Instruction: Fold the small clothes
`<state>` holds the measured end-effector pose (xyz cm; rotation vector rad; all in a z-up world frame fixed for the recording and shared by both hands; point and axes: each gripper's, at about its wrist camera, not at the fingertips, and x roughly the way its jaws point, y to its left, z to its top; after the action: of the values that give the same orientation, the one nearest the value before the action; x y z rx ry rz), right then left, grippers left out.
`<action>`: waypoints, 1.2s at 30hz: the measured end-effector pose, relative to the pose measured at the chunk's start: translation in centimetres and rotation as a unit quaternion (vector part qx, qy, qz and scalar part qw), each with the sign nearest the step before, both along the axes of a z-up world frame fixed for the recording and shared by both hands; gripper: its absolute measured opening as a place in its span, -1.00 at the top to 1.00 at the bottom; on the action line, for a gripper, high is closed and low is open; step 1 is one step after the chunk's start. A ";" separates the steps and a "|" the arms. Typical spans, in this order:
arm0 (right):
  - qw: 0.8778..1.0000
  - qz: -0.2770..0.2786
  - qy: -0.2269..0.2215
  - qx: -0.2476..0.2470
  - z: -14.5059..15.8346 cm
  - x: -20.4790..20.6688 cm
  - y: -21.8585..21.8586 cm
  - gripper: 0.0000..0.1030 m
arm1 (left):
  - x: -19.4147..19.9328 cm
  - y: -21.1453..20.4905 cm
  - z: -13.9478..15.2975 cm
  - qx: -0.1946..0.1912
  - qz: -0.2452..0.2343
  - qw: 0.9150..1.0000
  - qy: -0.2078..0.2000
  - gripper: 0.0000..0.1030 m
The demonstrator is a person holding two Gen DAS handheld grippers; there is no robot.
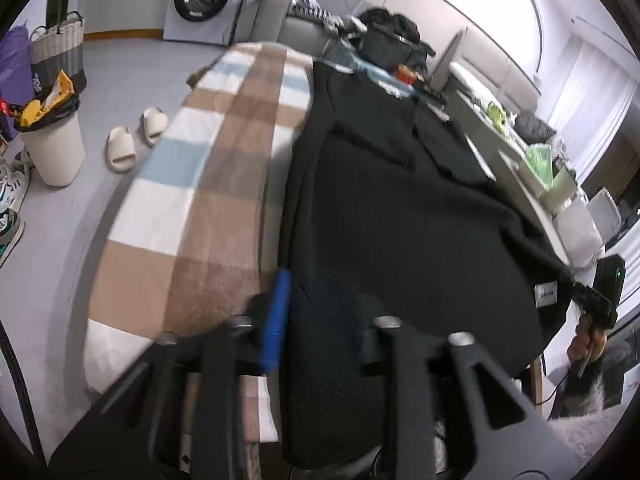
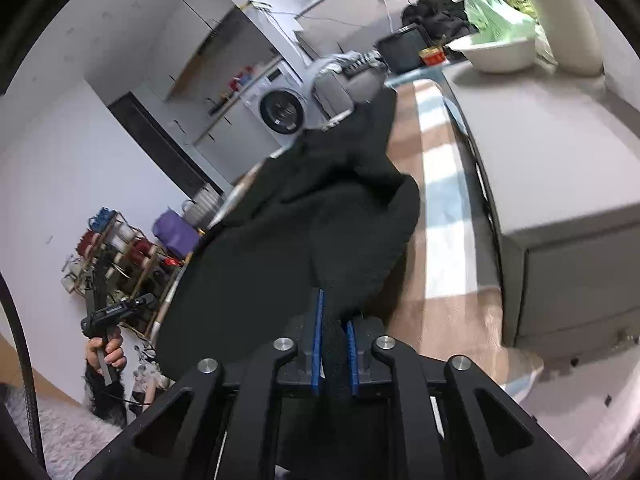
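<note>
1 black garment [image 2: 320,216] in right tool [image 2: 335,344], left tool [image 1: 320,320] prob. loose

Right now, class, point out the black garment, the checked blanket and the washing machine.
black garment [image 1: 400,208], left wrist view, middle of the spread cloth.
checked blanket [image 1: 200,184], left wrist view, a brown check.
washing machine [image 2: 285,114], right wrist view, its round door.

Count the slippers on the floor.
2. One slipper lies on the grey floor left of the checked blanket; the other slipper sits just beyond it. More may be hidden behind the furniture.
</note>
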<state>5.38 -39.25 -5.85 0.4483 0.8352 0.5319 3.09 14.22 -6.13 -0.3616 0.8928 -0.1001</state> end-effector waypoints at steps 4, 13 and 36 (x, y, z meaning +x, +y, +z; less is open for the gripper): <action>1.000 0.008 0.026 -0.009 -0.9 0.3 -0.2 0.45 | -0.2 -1.0 -1.2 0.012 -0.014 1.000 0.013 0.05; 0.998 0.021 0.042 -0.029 -1.7 0.1 0.0 0.26 | 1.0 -1.5 -4.2 0.041 0.000 0.998 0.046 0.05; 0.991 0.098 0.077 -0.047 -2.8 -0.4 1.9 0.20 | 0.6 -2.9 -4.6 -0.006 -0.073 0.995 0.060 0.63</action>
<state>5.03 -37.31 -8.67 0.3251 1.0555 0.6422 3.72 11.29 -10.76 -0.3155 1.0378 -0.2205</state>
